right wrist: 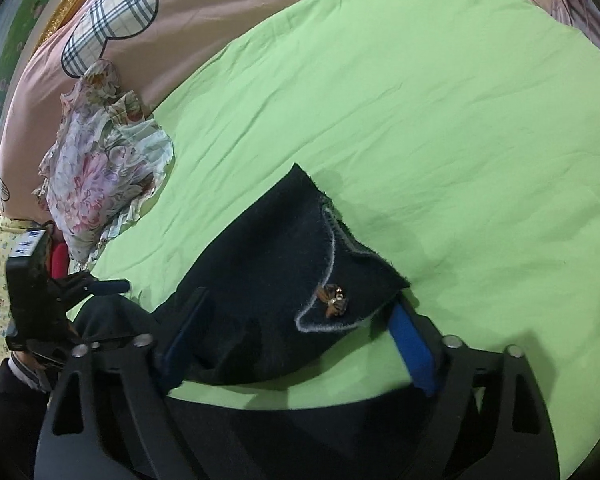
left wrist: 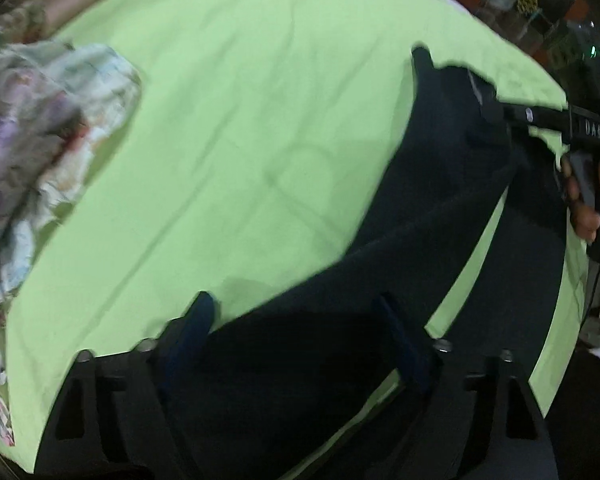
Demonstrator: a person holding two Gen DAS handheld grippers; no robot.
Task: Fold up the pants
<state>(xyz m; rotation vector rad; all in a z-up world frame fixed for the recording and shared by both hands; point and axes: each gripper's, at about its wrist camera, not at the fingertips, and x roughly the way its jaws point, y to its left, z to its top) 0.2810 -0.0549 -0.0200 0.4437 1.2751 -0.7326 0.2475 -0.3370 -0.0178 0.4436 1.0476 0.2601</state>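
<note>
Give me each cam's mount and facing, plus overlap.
Left wrist: on the left tool, aimed steeply down at the dark pants on the green sheet; the right tool and a hand show at right.
Right wrist: on the right tool, over the pants' bow end; the left tool shows at left.
Shared: pants, sheet, floral cloth.

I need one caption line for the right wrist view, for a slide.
Right claw open over the dark pants, spread on a green sheet; a floral cloth lies beside them.

Fuzzy, matt dark cloth pants (right wrist: 268,264) lie on a smooth, lightly creased green cotton-like sheet (right wrist: 440,120).
</note>
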